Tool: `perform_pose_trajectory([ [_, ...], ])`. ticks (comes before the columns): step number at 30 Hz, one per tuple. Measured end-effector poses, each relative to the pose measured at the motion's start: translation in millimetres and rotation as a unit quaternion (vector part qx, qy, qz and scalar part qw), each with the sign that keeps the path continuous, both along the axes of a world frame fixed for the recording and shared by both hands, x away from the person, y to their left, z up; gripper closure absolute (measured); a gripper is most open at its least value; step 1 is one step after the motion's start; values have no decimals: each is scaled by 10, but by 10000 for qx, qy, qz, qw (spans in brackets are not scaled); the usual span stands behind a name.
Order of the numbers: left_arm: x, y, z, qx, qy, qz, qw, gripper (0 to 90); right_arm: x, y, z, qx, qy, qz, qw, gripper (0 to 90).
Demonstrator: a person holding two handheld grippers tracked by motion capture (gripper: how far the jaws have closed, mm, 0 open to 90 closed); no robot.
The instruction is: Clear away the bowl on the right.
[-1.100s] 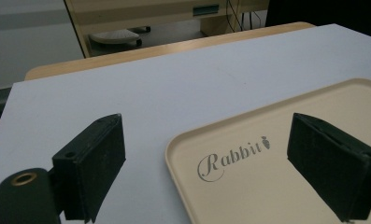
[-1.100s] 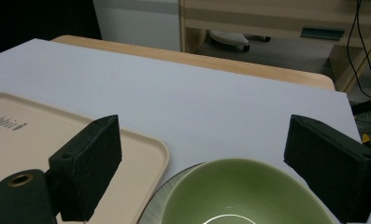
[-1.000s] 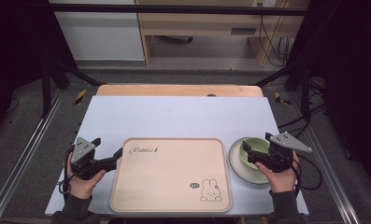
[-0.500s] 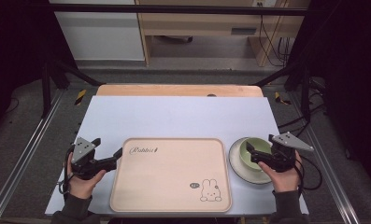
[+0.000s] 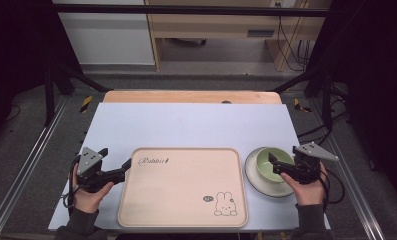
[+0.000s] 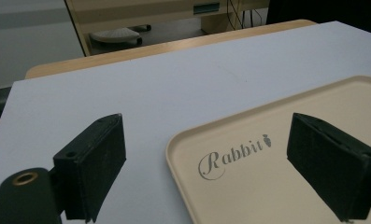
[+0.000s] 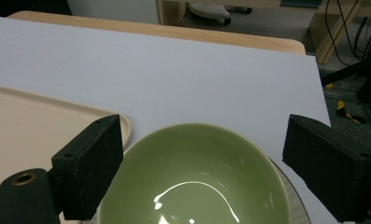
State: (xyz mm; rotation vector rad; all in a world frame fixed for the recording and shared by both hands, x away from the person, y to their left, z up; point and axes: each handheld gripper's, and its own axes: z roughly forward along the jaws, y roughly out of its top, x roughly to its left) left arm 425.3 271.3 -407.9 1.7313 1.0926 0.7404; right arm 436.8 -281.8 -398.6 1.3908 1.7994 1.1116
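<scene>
A beige tray printed with "Rabbit" and a bunny lies at the front middle of the table. My left gripper is open at the tray's near-left corner. In the left gripper view the left gripper straddles that corner of the tray, one jaw over the table and one over the tray. A green bowl stands on a pale plate right of the tray. My right gripper is open at the bowl. In the right gripper view the right gripper has a jaw on either side of the empty bowl.
The pale blue tabletop stretches bare behind the tray, with a wooden strip along its far edge. The tray's edge lies just left of the bowl. Black frame poles and cables stand beyond the table's sides.
</scene>
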Motion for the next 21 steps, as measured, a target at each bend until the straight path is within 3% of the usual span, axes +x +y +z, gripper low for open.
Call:
perform_pose_trajectory([
  [21, 16, -19, -18, 24, 44, 6, 10000, 115, 45, -201, -134, 39, 301, -391, 9988, 130],
])
